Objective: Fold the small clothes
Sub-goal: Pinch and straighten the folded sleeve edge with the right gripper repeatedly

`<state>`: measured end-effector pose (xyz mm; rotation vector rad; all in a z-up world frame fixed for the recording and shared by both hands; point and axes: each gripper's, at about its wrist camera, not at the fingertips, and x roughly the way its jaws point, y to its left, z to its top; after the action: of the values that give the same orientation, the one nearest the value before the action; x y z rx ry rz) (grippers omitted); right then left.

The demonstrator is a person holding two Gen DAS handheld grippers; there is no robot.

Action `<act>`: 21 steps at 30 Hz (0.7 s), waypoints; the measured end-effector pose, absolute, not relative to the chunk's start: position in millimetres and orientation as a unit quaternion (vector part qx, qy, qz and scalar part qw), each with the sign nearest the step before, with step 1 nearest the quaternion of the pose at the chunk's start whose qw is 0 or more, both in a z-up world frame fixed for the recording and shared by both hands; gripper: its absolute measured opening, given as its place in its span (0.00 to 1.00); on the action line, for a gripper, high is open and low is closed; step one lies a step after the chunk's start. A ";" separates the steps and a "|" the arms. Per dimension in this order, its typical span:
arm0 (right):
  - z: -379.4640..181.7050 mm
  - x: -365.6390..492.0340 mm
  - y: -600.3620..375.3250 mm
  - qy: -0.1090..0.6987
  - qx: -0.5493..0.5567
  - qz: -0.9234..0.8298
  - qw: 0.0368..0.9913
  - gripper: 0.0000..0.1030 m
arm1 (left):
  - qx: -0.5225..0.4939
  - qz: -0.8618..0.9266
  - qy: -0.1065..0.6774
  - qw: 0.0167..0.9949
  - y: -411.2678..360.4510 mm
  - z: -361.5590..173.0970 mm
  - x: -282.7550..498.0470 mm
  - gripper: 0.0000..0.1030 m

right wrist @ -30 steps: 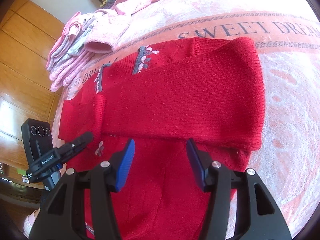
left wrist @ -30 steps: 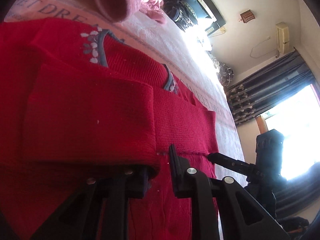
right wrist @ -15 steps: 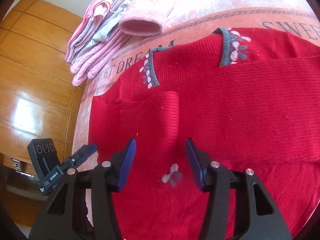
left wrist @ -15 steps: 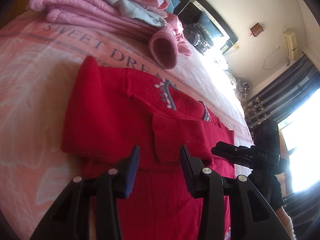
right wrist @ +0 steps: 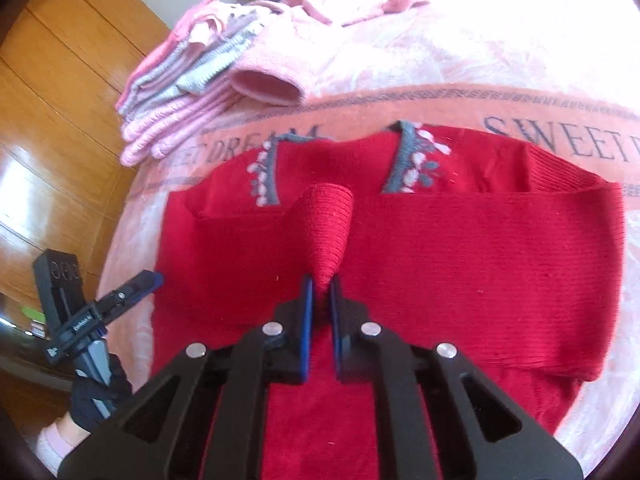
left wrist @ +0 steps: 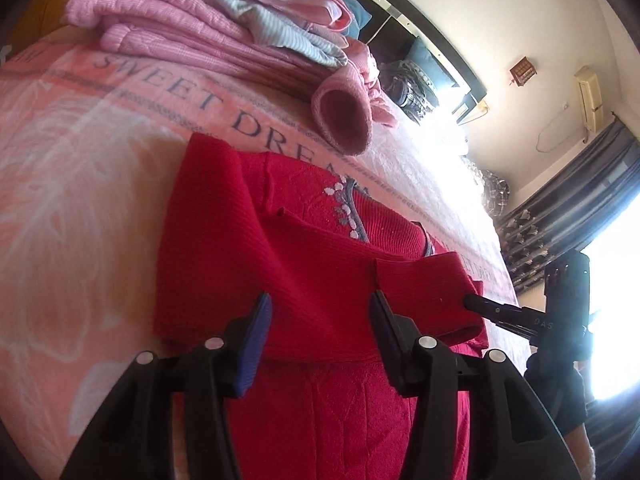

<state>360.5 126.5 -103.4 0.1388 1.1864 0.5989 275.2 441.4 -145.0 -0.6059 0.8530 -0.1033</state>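
Looking along the left claw (left wrist: 318, 330), its jaws stand wide apart and hold nothing; they hover just over the red sweater (left wrist: 320, 400), which lies flat on the bed (left wrist: 72, 200) with both sleeves folded across the chest; a stack of pink clothes (left wrist: 208, 36) sits beyond the collar, its loose cuff close to the sweater's top edge; bare blanket lies open to the left, so that side has room to move; the right claw reaches in from the right, over the sweater's far edge.

From the right wrist, the right claw (right wrist: 320, 300) is closed on a pinch of the sleeve (right wrist: 330, 228), raised into a ridge over the chest; the pinch looks thin, so a quick pull may let the knit slip out, or drag the lower layer and undo the fold; the bed edge and wooden floor (right wrist: 52, 120) lie just left of the sweater, near the left claw (right wrist: 120, 296); cloth pushed that way could slide off.
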 end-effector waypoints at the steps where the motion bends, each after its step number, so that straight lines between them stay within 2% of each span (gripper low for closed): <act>1: -111.9 361.4 123.4 0.563 0.056 0.265 0.781 0.15 | -0.290 -0.045 0.424 0.857 437.7 -153.7 280.5 0.50; 4: -122.5 360.7 113.6 0.568 0.053 0.253 0.782 0.16 | -0.297 -0.034 0.426 0.854 433.3 -164.1 281.8 0.50; 7: -103.4 355.3 118.7 0.545 0.043 0.268 0.794 0.16 | -0.307 -0.040 0.421 0.853 434.9 -156.0 282.5 0.50; 12: -87.1 340.7 162.0 0.550 0.040 0.328 0.767 0.28 | -0.278 -0.036 0.406 0.870 434.6 -136.1 277.1 0.51; 15: -96.7 332.5 199.1 0.564 0.002 0.326 0.759 0.30 | -0.275 -0.027 0.409 0.870 438.7 -135.0 274.8 0.51; 18: -110.9 328.5 229.4 0.572 -0.047 0.293 0.765 0.39 | -0.274 -0.022 0.415 0.867 443.8 -138.7 271.9 0.51; 21: -123.2 327.0 243.7 0.576 -0.073 0.264 0.770 0.41 | -0.275 -0.018 0.423 0.863 448.1 -146.0 270.9 0.51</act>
<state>327.0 243.7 -123.2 -0.1582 1.2500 0.5718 270.9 448.1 -146.0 -0.5768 0.8864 -0.0376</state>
